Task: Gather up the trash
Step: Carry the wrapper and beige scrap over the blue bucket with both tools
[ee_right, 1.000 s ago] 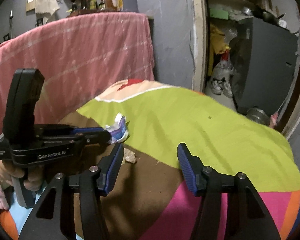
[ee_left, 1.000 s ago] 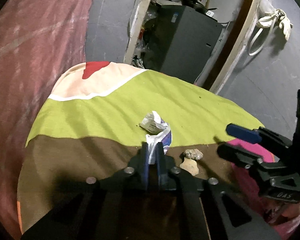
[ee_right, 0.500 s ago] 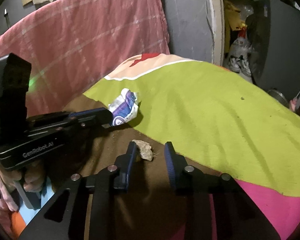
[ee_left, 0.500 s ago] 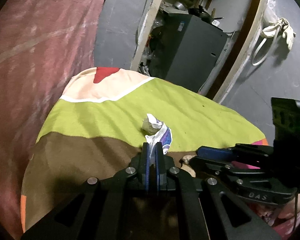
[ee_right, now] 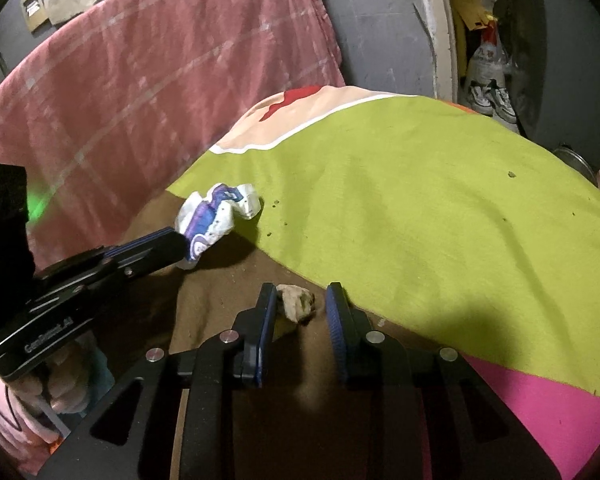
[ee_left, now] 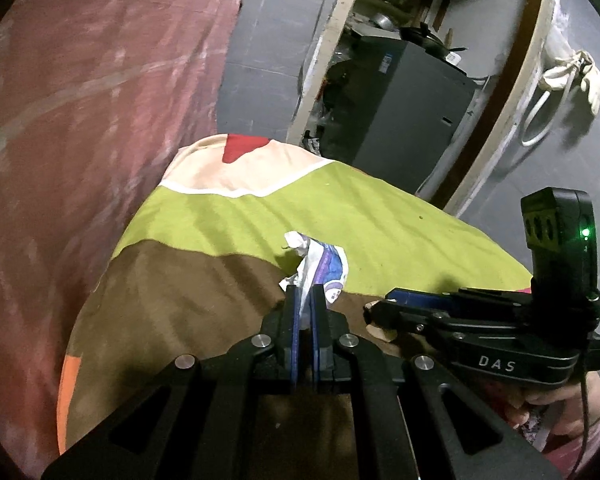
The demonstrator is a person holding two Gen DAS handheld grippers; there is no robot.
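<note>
Your left gripper [ee_left: 304, 294] pinches the crumpled wrapper [ee_right: 214, 218], held above the bedspread [ee_right: 420, 200]. Just beside that wrapper, your right gripper [ee_right: 302, 306], jaws part-spread, brackets the tan scrap [ee_right: 296, 304]; centre it, then squeeze.

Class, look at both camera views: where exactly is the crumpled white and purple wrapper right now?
The wrapper is pinched in the shut left gripper, above the border between the blanket's brown and green patches, left of the small beige scrap.
</note>
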